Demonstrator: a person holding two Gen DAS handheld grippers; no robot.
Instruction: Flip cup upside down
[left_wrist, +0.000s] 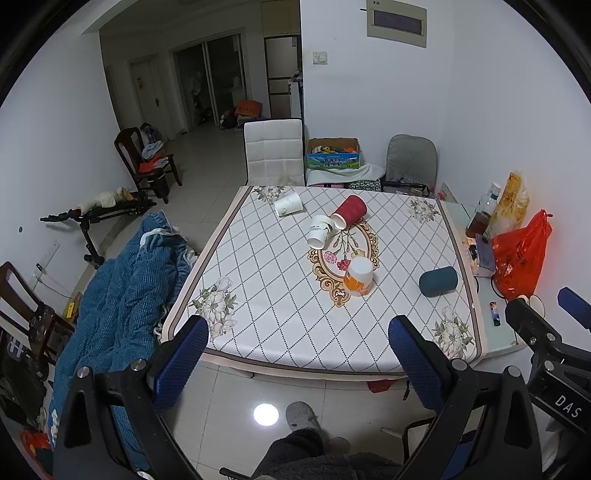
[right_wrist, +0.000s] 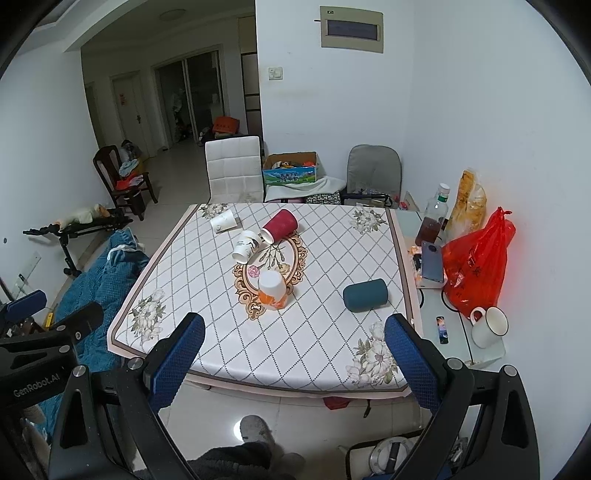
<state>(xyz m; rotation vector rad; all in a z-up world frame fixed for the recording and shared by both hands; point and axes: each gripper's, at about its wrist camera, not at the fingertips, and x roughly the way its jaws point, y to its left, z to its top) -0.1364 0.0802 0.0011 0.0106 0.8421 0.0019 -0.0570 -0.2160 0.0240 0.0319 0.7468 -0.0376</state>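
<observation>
Several paper cups are on the patterned tablecloth (left_wrist: 280, 306). An orange-and-white cup (left_wrist: 358, 276) (right_wrist: 272, 289) stands upside down near the middle. A red cup (left_wrist: 349, 211) (right_wrist: 279, 225), a white printed cup (left_wrist: 320, 231) (right_wrist: 245, 246), another white cup (left_wrist: 288, 204) (right_wrist: 224, 220) and a dark teal cup (left_wrist: 438, 280) (right_wrist: 365, 295) lie on their sides. My left gripper (left_wrist: 299, 365) and right gripper (right_wrist: 295, 360) are both open and empty, held back in front of the table's near edge.
A glass side table (right_wrist: 458, 354) at the right holds a red plastic bag (right_wrist: 476, 266), a bottle (right_wrist: 432, 218), a phone (right_wrist: 432, 262) and a white mug (right_wrist: 489, 326). A white chair (left_wrist: 273, 153) stands behind the table. A blue blanket (left_wrist: 125, 295) lies at the left.
</observation>
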